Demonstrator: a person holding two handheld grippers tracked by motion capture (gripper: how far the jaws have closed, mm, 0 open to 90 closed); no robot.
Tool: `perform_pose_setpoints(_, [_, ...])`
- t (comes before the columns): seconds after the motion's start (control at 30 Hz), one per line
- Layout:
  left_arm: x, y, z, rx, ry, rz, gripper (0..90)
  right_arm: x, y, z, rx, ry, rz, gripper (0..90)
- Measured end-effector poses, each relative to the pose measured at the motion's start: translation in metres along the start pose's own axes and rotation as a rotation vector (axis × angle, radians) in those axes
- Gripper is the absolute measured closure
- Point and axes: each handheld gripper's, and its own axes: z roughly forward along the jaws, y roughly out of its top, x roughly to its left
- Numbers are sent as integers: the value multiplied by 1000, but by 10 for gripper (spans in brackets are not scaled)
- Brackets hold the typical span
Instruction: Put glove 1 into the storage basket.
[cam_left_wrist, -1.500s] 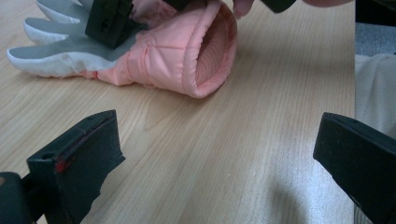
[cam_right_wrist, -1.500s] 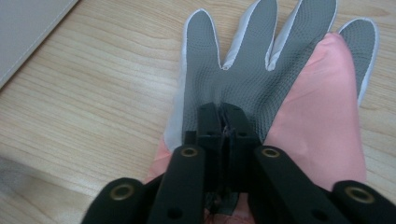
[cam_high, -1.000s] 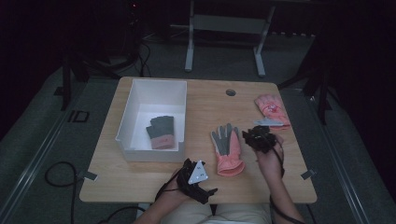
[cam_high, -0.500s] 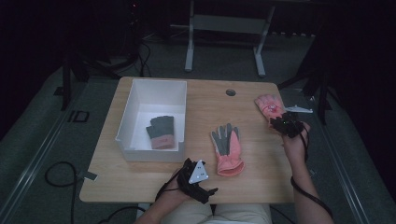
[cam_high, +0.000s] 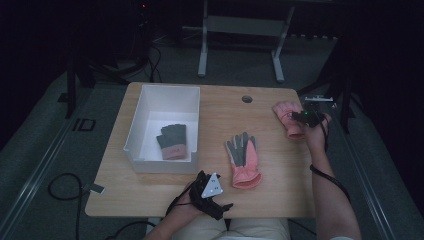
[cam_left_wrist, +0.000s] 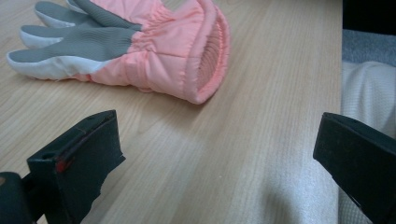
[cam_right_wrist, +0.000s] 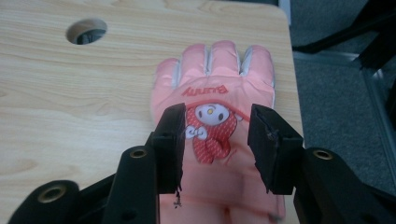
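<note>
Right gripper (cam_right_wrist: 217, 140) stretched on a straight forearm to the far right of the white bin (cam_high: 134, 134), jaws partly apart astride the back of a padded pink glove (cam_right_wrist: 219, 93) printed with a bunny figure, not closed on it. Left gripper (cam_left_wrist: 215, 154) low at the near table (cam_high: 280, 185) edge, just right of the bin's near corner, jaws wide over bare woodgrain. Between bin and printed glove, a second pink glove (cam_high: 243, 159), grey-palmed with a ribbed, gathered cuff; inside the bin, a third glove (cam_high: 172, 141).

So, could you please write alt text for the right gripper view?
The right claw, jaws parted, hangs over a pink child's glove lying back-up on the wooden table, straddling its cartoon bunny patch. A round cable hole sits upper left.
</note>
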Motion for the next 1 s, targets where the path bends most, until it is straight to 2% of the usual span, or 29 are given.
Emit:
perform_pose_setpoints(0.2, [-1, -1, -2, -6, 1, -4, 7, -3, 0, 27, 87, -21, 8, 565])
perform_pose_setpoints(0.33, [-1, -2, -3, -5, 5, -9, 7, 2, -2, 39, 146, -38, -32, 596])
perform_pose_setpoints(0.43, [-2, -2, -3, -7, 7, -6, 7, 3, -1, 40, 154, -59, -36, 737])
perform_pose_setpoints(0.5, [-2, -2, -4, -5, 6, -5, 7, 1, -2, 42, 154, -56, -21, 789])
perform_pose_setpoints(0.6, [-1, -2, -4, -7, 7, -4, 7, 2, -1, 42, 160, -59, -27, 839])
perform_pose_setpoints(0.77, [-1, -1, -4, -22, 6, -3, 7, 3, 2, 33, 150, -66, 21, 882])
perform_pose_setpoints(0.83, [-1, -1, -3, -22, 6, 2, 7, 6, 4, 26, 149, -73, 18, 882])
perform_pose_setpoints(0.87, [-1, 0, -3, -23, 3, 0, 7, 8, 4, 16, 140, -79, 29, 882])
perform_pose_setpoints(0.93, [-1, 0, -3, -21, 2, 1, 7, 8, 4, 16, 140, -79, 29, 882])
perform_pose_setpoints(1.0, [-1, 0, -3, -28, 3, -1, 7, 15, 3, -3, 115, -89, 19, 882])
